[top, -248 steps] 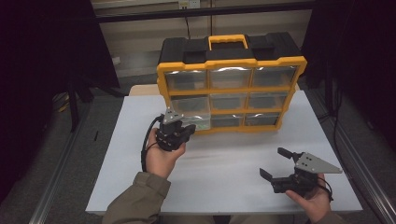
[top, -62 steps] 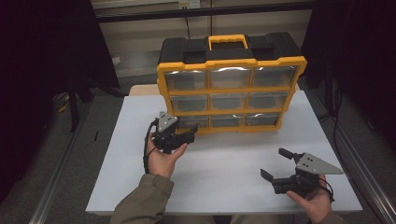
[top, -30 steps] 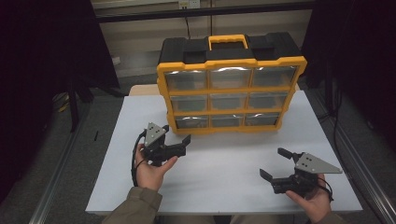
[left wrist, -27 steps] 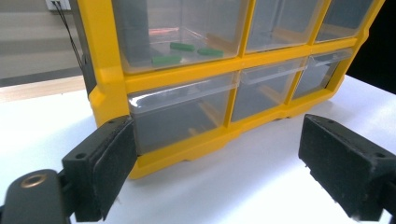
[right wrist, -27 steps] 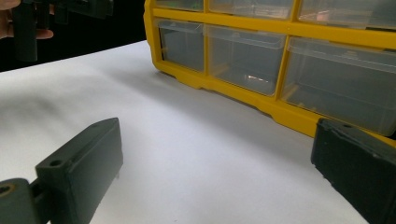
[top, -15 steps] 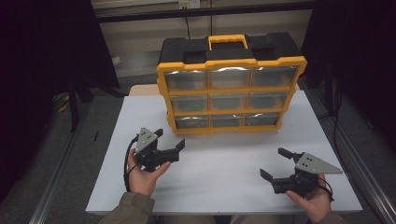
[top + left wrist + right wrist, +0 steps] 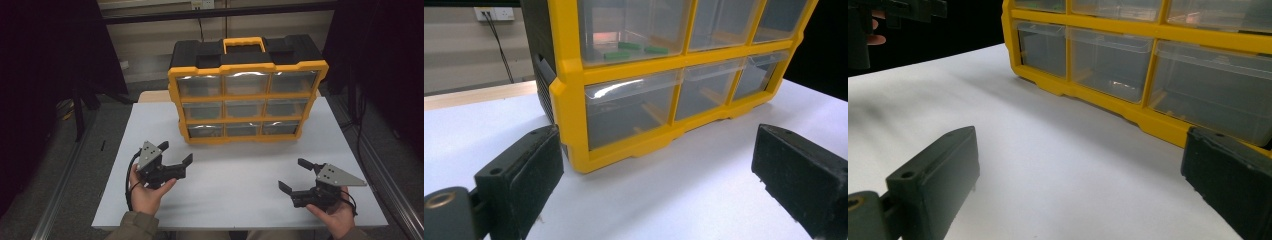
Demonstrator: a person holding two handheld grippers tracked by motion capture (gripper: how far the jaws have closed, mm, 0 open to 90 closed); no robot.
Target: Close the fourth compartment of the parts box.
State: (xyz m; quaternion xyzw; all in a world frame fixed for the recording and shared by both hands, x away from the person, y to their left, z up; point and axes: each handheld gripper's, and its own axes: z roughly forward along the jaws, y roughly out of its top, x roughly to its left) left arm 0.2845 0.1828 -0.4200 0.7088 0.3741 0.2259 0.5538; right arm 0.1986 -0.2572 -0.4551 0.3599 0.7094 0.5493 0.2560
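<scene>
A yellow-framed organiser box (image 7: 247, 95) with a black body and three rows of clear drawers stands upright at the back of the white table (image 7: 235, 190). My left gripper (image 7: 175, 152) is held in a hand in front of the box's lower left corner, a short way off. It is open; its jaws have just been opening, with nothing between them. In the left gripper view the left gripper (image 7: 659, 185) faces the bottom-left drawer (image 7: 631, 112). Small green pieces (image 7: 634, 50) lie in the drawer above. My right gripper (image 7: 292, 174) rests open at the front right, and in the right gripper view it (image 7: 1083, 185) is empty.
The box has a yellow carry handle (image 7: 243, 44) on top. A wall socket and cable (image 7: 494, 20) sit behind the table. Metal rails (image 7: 385, 175) run along both sides of the table. Bare white tabletop lies between the two grippers.
The left hand has drawn back from the box's lower left drawers, moving left and toward the person, with its jaws wider apart. The right hand has stayed put.
</scene>
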